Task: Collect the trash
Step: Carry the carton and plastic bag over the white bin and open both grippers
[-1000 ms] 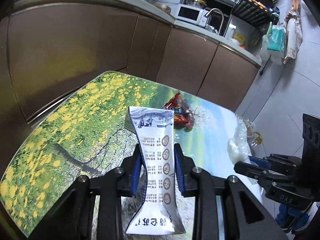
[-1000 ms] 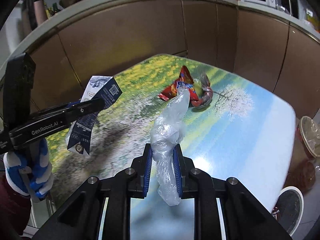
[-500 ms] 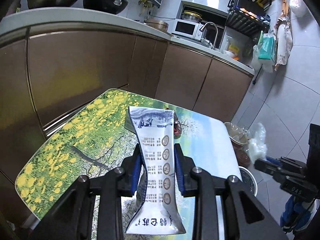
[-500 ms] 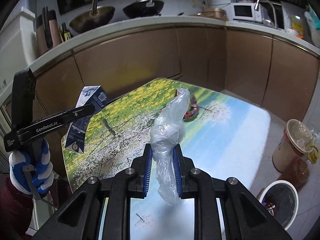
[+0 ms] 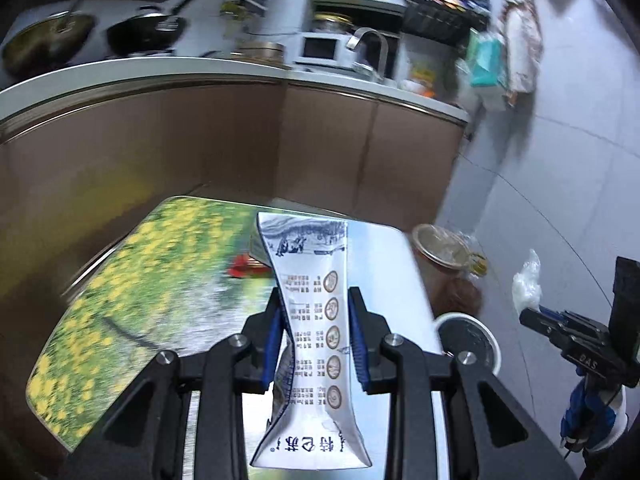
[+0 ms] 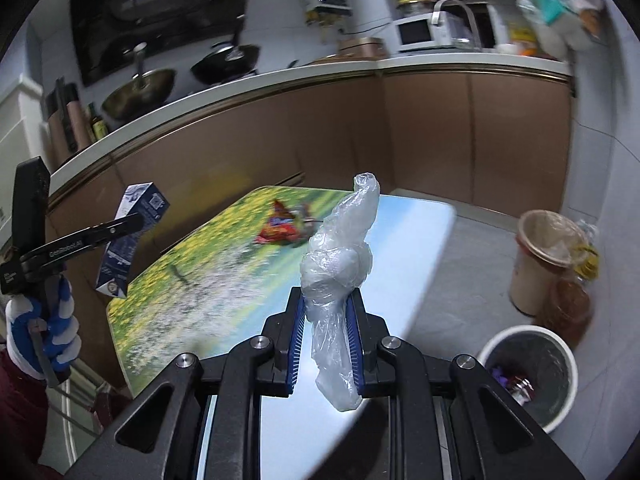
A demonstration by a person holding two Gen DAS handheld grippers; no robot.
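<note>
Item 1, left gripper (image 5: 316,336): blue pads pinch a flattened milk carton (image 5: 316,344) across its narrowed waist. The carton's long axis runs along the fingers, its printed bottom end near the camera and its flared top pointing away over the table (image 5: 120,304). The right wrist view alone shows it side-on (image 6: 128,240), held in the air off the table's left edge and tilted, upper end leaning to the right, with a gloved hand (image 6: 44,336) on the gripper's handle.

Item 2, right gripper (image 6: 324,340): blue pads pressed on a crumpled clear plastic bag (image 6: 340,276). The bag stands lengthwise between the fingers, twisted tip pointing up and away, loose tail hanging toward the camera. The left wrist view shows only the bag's bunched top (image 5: 528,284) above that gripper (image 5: 538,318), at far right over the floor.

Item 3, red snack wrapper (image 6: 280,230): lying on the flower-print table toward its far end, blurred. In the left view it is mostly hidden behind the carton (image 5: 248,268).

Item 4, white waste bin (image 6: 528,372): on the floor right of the table. The right view looks into it and shows scraps in the bottom; the left view shows only part of its rim (image 5: 468,340).

Item 5, tan lidded bucket (image 6: 544,256): on the floor beyond the bin, with an amber jar (image 6: 568,308) beside it.
</note>
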